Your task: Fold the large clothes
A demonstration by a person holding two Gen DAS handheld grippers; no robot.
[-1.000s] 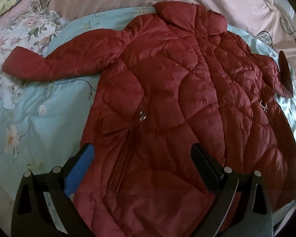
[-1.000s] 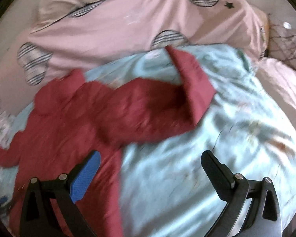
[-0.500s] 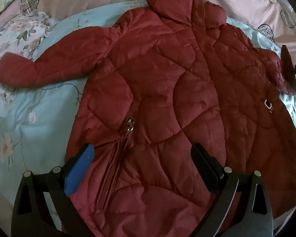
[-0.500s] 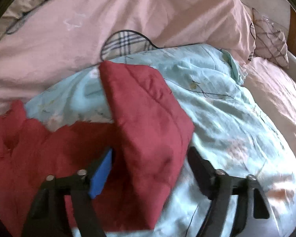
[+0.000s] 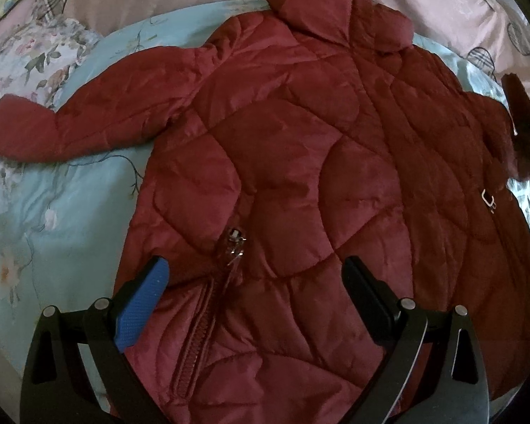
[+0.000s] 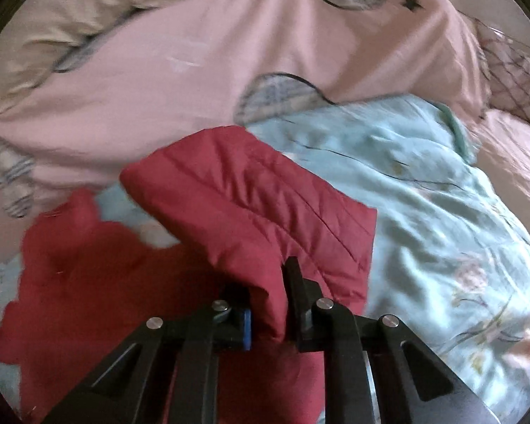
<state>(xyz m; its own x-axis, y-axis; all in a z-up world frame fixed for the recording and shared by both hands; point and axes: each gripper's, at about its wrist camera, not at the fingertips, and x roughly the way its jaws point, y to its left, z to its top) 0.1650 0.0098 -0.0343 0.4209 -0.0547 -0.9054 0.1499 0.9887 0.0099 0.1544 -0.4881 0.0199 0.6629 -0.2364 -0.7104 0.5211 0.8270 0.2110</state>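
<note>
Quilted red jacket (image 5: pixel 300 183) is puffy, slippery: right gripper (image 6: pixel 268 318) pinches its cuff (image 6: pixel 265 212); your left gripper (image 5: pixel 254 293) hangs spread.

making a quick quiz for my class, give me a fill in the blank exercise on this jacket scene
1. The quilted jacket is dark ____.
2. The right tool is shut on the jacket's ____.
3. The jacket lies on a floral quilt coloured light ____.
4. The left tool hangs over the jacket with its jaws ____.

Missing words: red; sleeve; blue; open
</note>
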